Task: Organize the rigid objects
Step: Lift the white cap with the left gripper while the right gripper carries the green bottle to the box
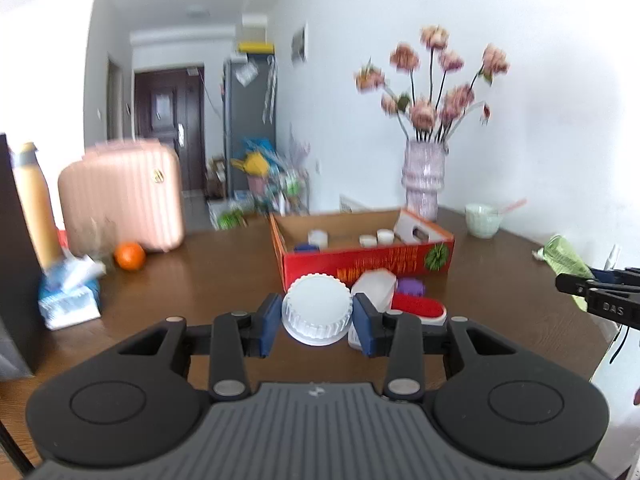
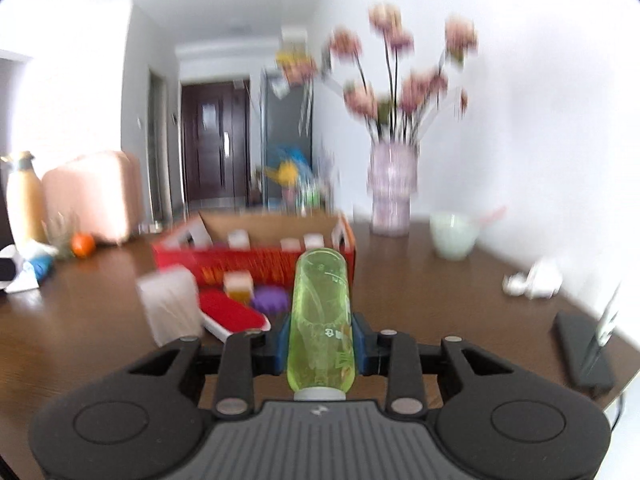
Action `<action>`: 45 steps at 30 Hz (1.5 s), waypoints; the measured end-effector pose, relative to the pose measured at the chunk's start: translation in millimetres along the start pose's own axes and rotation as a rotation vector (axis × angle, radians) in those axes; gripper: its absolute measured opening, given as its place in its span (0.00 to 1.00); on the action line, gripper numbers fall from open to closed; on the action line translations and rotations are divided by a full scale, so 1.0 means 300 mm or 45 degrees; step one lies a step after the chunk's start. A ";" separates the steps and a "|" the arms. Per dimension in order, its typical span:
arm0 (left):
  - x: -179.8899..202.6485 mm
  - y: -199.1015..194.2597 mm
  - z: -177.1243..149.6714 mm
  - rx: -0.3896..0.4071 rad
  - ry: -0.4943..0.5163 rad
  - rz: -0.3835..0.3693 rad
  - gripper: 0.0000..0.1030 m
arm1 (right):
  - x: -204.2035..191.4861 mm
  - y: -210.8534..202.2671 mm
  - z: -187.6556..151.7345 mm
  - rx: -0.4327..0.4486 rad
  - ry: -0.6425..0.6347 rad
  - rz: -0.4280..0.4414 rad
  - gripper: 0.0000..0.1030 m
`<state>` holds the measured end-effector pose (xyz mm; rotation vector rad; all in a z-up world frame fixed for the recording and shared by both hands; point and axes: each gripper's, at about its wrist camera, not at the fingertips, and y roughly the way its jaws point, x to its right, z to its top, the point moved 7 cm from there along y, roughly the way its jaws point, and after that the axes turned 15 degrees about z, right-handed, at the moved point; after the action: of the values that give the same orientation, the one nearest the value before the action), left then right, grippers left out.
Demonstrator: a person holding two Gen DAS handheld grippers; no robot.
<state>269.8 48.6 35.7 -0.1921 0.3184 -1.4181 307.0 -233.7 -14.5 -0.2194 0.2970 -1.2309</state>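
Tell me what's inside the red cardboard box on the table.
Inside the red cardboard box: several small white containers and one dark blue item. The front wall hides their lower parts and the box floor near it.

I am reading "DAS" on the right gripper (image 1: 612, 300) off to my tool's right, box print staying illegible

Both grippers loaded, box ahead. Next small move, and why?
Probably carry both forward over the open red cardboard box and lower in. The left gripper is shut on a white ribbed lid, the right gripper on a green translucent bottle; both are lifted off the table, and similar white pieces already lie inside the box.
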 end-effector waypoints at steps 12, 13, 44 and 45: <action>0.013 -0.399 0.070 0.251 -0.046 -0.044 0.38 | -0.187 -0.411 0.090 0.346 -0.101 0.026 0.29; 0.014 -0.416 0.080 0.270 -0.046 -0.047 0.38 | -0.188 -0.436 0.101 0.369 -0.103 0.016 0.29; 0.105 0.177 0.599 0.441 -0.073 -0.024 0.38 | 0.037 0.029 0.548 0.412 -0.154 0.111 0.29; 0.110 0.216 0.621 0.430 -0.075 -0.039 0.38 | 0.055 0.068 0.573 0.405 -0.159 0.113 0.29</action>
<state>396.0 14.7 187.3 0.0382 0.0249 -1.4712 388.5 -242.0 138.9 -0.0077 0.0011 -1.1533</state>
